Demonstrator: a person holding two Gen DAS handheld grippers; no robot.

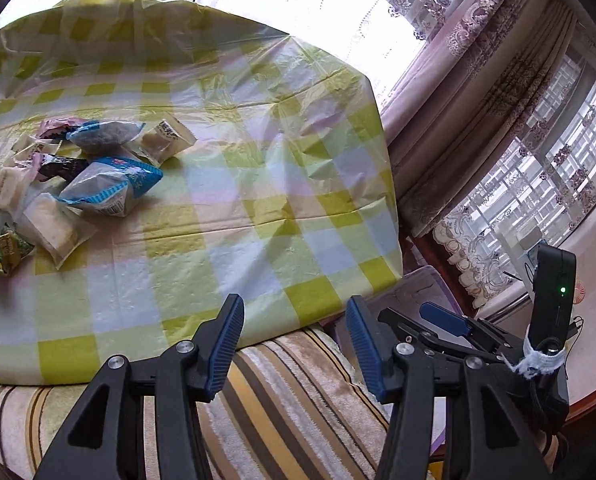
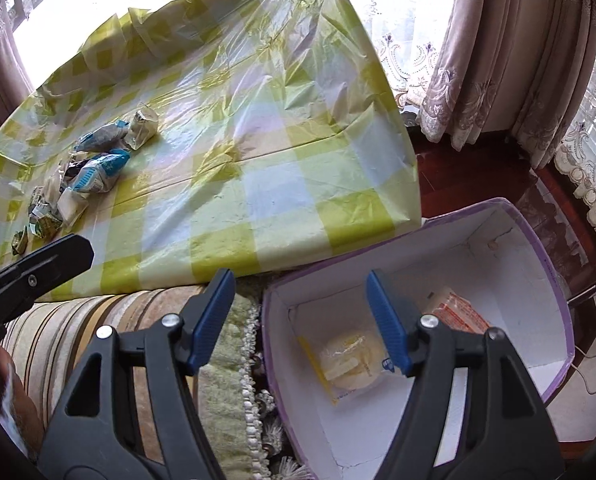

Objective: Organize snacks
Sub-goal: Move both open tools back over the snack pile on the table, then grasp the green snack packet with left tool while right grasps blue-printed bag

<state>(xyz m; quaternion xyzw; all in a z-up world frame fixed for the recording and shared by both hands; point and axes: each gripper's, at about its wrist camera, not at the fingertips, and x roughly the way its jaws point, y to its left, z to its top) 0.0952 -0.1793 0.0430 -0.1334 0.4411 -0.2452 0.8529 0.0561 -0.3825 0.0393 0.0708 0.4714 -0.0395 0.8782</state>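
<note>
Table: your checked green-and-white cloth (image 1: 226, 184) covers the whole top, creased and shiny, right in front of you.
Sofa: the striped cushion (image 1: 282, 400) runs along the table's near edge, under both your tools.
Box: the purple-rimmed white box (image 2: 537, 240) sits open beside the table's corner, below your right tool.
Snack pile: the snacks (image 1: 58, 184) are heaped on the cloth's left side, well apart from the box, with a blue-and-white bag (image 1: 110, 188) on its near edge.
In the box: a clear-wrapped yellow pastry (image 2: 351, 360) lies on the floor, an orange-and-white packet (image 2: 457, 312) near it.
Right gripper (image 2: 301, 320): you've got it over the box's near wall, fingers spread, nothing between them.
Left gripper (image 1: 296, 344): yours hangs over the sofa edge, fingers apart, empty.
</note>
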